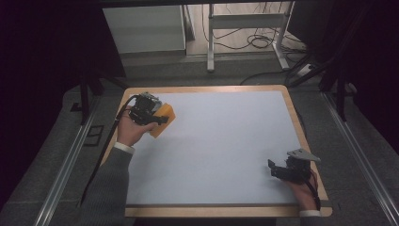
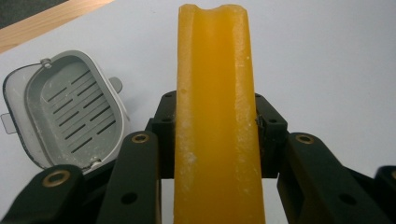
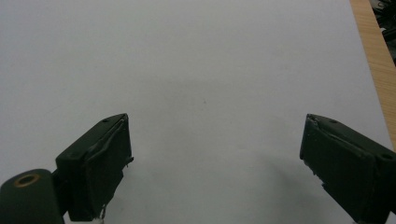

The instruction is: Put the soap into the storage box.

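Note:
My left gripper (image 1: 157, 117) is over the far left corner of the table and is shut on an orange-yellow bar (image 1: 162, 120). In the left gripper view the bar (image 2: 215, 116) stands up between the black jaws of that gripper (image 2: 216, 123), pressed from both sides. A grey slotted dish (image 2: 70, 109) with a white rim lies on the white surface just left of the jaws. My right gripper (image 1: 275, 168) rests near the front right corner. Its jaws (image 3: 217, 158) stand wide apart, with bare white surface between them.
The white mat (image 1: 216, 136) covers a table with a wooden rim (image 1: 294, 117). Metal rails (image 1: 66, 165) run along both sides on the floor. Beyond the far edge stand a desk frame (image 1: 210, 42) and loose cables (image 1: 256, 42).

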Available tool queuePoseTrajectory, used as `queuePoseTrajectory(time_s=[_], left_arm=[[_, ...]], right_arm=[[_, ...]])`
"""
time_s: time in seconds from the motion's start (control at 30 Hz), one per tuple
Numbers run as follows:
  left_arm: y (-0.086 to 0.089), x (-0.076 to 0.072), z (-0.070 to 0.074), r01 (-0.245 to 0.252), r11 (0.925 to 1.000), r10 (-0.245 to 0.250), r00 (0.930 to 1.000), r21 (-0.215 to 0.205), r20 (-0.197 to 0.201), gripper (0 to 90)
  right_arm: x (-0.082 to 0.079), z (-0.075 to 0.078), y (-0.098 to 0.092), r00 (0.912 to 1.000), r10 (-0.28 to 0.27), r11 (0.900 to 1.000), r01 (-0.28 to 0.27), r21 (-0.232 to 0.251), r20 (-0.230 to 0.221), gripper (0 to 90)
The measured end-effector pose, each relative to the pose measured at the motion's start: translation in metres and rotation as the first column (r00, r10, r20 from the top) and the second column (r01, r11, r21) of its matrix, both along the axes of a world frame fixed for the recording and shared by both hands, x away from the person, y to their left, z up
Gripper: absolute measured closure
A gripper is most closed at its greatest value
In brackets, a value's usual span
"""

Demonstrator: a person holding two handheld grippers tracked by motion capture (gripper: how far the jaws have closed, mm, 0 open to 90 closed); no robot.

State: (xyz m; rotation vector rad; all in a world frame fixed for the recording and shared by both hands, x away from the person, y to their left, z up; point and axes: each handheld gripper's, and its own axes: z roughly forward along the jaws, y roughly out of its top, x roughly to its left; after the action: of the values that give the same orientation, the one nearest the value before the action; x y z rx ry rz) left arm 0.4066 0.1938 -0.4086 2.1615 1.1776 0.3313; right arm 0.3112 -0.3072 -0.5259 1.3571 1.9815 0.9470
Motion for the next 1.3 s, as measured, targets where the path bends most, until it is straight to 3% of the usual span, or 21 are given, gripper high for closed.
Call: queuePoseTrajectory(time_s=[0.43, 1.3], left_arm=[[0.009, 0.01, 0.004, -0.04, 0.9992, 0.04, 0.9992, -0.009, 0.005, 61.1], [0.026, 0.039, 0.0, -0.121, 0.992, 0.12, 0.9923, -0.035, -0.031, 61.2]], right_arm=[[0.0, 0.0, 0.0, 0.9999, -0.012, 1.0, 0.012, 0.002, 0.001, 9.0], [0.0, 0.0, 0.0, 0.9999, -0.013, 1.0, 0.013, -0.001, 0.001, 9.0]])
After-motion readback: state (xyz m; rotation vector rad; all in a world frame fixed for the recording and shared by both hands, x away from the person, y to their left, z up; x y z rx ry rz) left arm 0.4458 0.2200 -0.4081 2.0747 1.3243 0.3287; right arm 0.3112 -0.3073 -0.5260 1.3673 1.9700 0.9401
